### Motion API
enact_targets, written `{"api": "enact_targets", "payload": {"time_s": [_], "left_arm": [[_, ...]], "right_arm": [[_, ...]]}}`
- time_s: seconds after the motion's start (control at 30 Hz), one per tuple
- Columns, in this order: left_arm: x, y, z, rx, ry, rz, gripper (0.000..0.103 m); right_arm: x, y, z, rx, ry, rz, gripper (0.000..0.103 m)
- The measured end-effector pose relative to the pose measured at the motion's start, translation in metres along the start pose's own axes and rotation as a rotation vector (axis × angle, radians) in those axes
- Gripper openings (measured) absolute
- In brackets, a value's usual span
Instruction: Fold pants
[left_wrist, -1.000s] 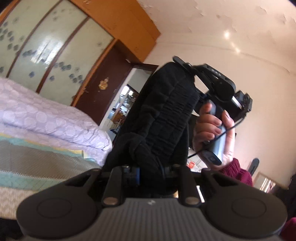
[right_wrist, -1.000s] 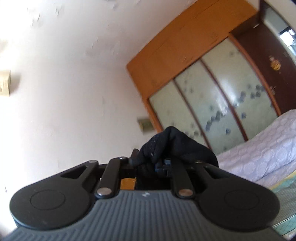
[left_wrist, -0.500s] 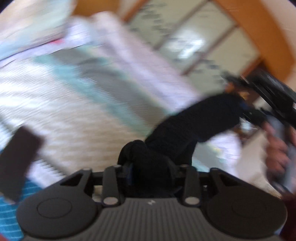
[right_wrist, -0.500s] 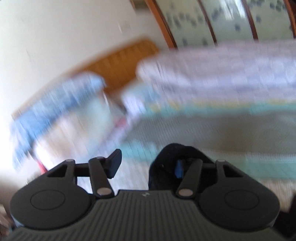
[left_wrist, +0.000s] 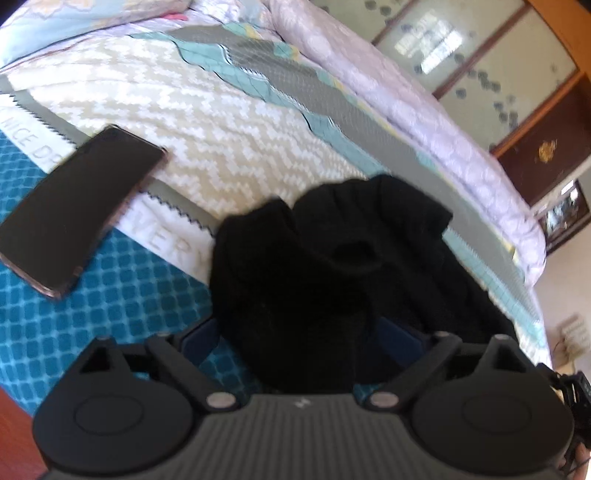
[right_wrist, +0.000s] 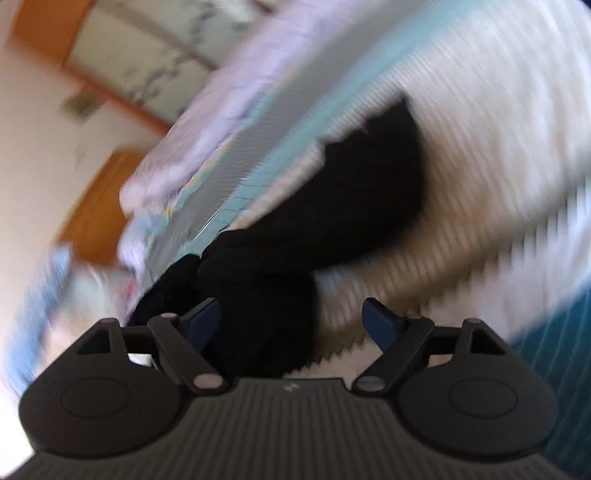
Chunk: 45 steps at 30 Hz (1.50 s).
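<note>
Black pants (left_wrist: 332, 266) lie bunched on the patterned bedspread (left_wrist: 207, 122), cloth between the opening, wide-spread jaws of left gripper (left_wrist: 301, 332) and right gripper (right_wrist: 291, 321); a fold may catch on a pad and drag toward the nearby phone (left_wrist: 77, 218).

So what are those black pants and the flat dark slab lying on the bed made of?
The black pants look like soft, matte, thick fabric, perhaps fleece or knit: they slump in rounded folds without shine. The slab looks like a phone, with a glossy glass-like face and a thin reddish rim, possibly a case.
</note>
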<state>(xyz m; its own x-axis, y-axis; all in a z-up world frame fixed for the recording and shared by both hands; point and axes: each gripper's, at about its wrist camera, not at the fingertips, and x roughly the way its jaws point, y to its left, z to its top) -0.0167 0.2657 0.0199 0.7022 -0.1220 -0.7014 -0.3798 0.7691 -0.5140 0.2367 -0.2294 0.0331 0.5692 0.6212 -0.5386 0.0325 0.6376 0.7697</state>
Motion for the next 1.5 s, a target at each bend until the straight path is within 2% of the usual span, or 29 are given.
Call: {"api": "enact_targets", "payload": {"time_s": [0.07,0.13,0.17,0.2,0.23,0.27,0.33,0.4,0.47,0.53,0.57,0.6,0.67,0.73,0.8,0.83,0.9,0.93,1.0,1.03,1.13,1.2,1.27,1.4,1.5], "left_arm": [[0.007,-0.004,-0.003,0.012,0.022,0.005,0.05],[0.012,-0.006,-0.001,-0.008,0.045,0.038,0.035],[0.01,-0.006,0.001,-0.026,0.047,0.023,0.022],[0.004,-0.007,0.006,-0.046,0.05,-0.017,0.021],[-0.001,-0.009,0.011,-0.062,0.046,-0.052,0.02],[-0.009,-0.014,0.017,-0.068,0.032,-0.085,0.019],[-0.025,-0.025,0.029,-0.067,-0.007,-0.13,0.019],[-0.045,-0.037,0.042,-0.081,-0.062,-0.203,0.017],[-0.059,-0.048,0.051,-0.098,-0.108,-0.284,0.014],[-0.069,-0.059,0.056,-0.115,-0.13,-0.378,0.014],[-0.07,-0.063,0.056,-0.118,-0.129,-0.416,0.014],[-0.07,-0.069,0.054,-0.111,-0.122,-0.443,0.014],[-0.065,-0.08,0.045,-0.075,-0.098,-0.447,0.014],[-0.055,-0.084,0.032,-0.034,-0.062,-0.409,0.014],[-0.042,-0.073,0.016,-0.016,-0.017,-0.357,0.014],[-0.036,-0.064,0.007,-0.017,0.019,-0.337,0.014],[-0.024,-0.046,-0.009,-0.034,0.083,-0.297,0.014],[-0.018,-0.037,-0.018,-0.038,0.12,-0.26,0.014],[-0.011,-0.024,-0.033,-0.048,0.174,-0.199,0.013],[-0.007,-0.017,-0.038,-0.065,0.191,-0.2,0.013],[-0.011,-0.009,-0.041,-0.116,0.182,-0.226,0.02],[-0.016,-0.018,-0.034,-0.098,0.141,-0.228,0.03],[-0.015,-0.031,-0.029,-0.061,0.129,-0.225,0.056],[-0.009,-0.056,-0.028,0.028,0.122,-0.153,0.062],[-0.024,-0.054,-0.027,0.031,0.109,-0.173,0.064]], "right_arm": [[0.026,-0.004,-0.001,0.099,0.043,0.045,0.087],[0.042,0.003,0.001,0.112,0.024,0.063,0.086],[0.052,0.011,0.005,0.118,0.043,0.079,0.062],[0.067,0.018,0.01,0.147,0.107,0.092,0.024],[0.077,0.026,0.017,0.158,0.151,0.074,0.025],[0.078,0.043,0.03,0.124,0.142,0.051,0.024],[0.059,0.085,0.064,0.019,0.045,0.084,0.023],[0.022,0.132,0.099,-0.042,-0.071,0.192,0.019],[-0.031,0.174,0.121,-0.147,-0.211,0.297,0.014],[-0.091,0.204,0.127,-0.26,-0.335,0.392,0.014],[-0.117,0.212,0.123,-0.313,-0.381,0.409,0.014],[-0.141,0.212,0.114,-0.368,-0.426,0.401,0.015],[-0.176,0.194,0.087,-0.453,-0.483,0.347,0.015],[-0.199,0.154,0.05,-0.494,-0.494,0.261,0.02],[-0.211,0.103,0.009,-0.492,-0.458,0.137,0.025],[-0.213,0.077,-0.008,-0.461,-0.418,0.063,0.028],[-0.219,0.015,-0.04,-0.341,-0.331,-0.08,0.043],[-0.221,-0.013,-0.053,-0.275,-0.302,-0.164,0.045],[-0.233,-0.057,-0.067,-0.171,-0.275,-0.336,0.045],[-0.243,-0.07,-0.069,-0.139,-0.292,-0.381,0.045],[-0.268,-0.069,-0.05,-0.129,-0.38,-0.427,0.045],[-0.265,-0.043,-0.03,-0.213,-0.395,-0.404,0.053],[-0.248,-0.023,-0.01,-0.314,-0.367,-0.382,0.06],[-0.176,0.006,0.025,-0.433,-0.3,-0.379,0.06],[-0.116,0.025,0.045,-0.503,-0.222,-0.409,0.061]]}}
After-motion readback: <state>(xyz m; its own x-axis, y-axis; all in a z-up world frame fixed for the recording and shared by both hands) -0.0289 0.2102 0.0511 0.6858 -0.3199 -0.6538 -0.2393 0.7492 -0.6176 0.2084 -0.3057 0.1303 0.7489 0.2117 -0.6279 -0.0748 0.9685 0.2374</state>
